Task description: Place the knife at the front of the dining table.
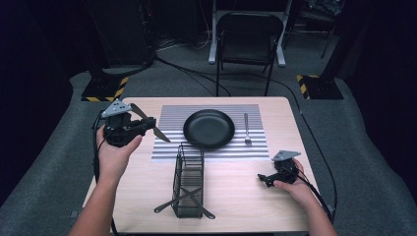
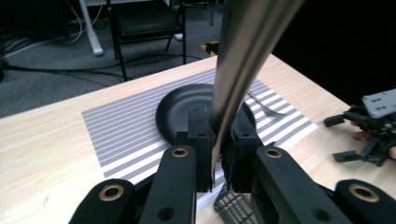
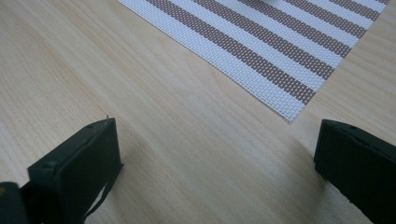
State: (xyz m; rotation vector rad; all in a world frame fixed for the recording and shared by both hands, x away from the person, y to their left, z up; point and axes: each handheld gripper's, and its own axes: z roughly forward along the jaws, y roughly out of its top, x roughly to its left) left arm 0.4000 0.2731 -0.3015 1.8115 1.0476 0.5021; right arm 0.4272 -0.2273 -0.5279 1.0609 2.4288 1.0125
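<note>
My left gripper [image 1: 147, 124] is lifted above the table's left side, shut on a metal knife [image 1: 161, 133] whose blade points toward the striped placemat [image 1: 167, 147]. In the left gripper view the blade [image 2: 247, 42] rises steeply from between the black pads [image 2: 201, 135]. A black plate [image 1: 209, 129] sits on the placemat with a fork [image 1: 247, 129] to its right. My right gripper [image 1: 265, 180] rests low at the table's right, jaws wide apart over bare wood [image 3: 215, 149], holding nothing; it also appears far right in the left gripper view [image 2: 338, 138].
A black wire basket [image 1: 188, 172] stands in front of the plate, with two crossed utensils [image 1: 182, 199] at its near end. A folding chair [image 1: 248, 37] and cables lie beyond the far table edge.
</note>
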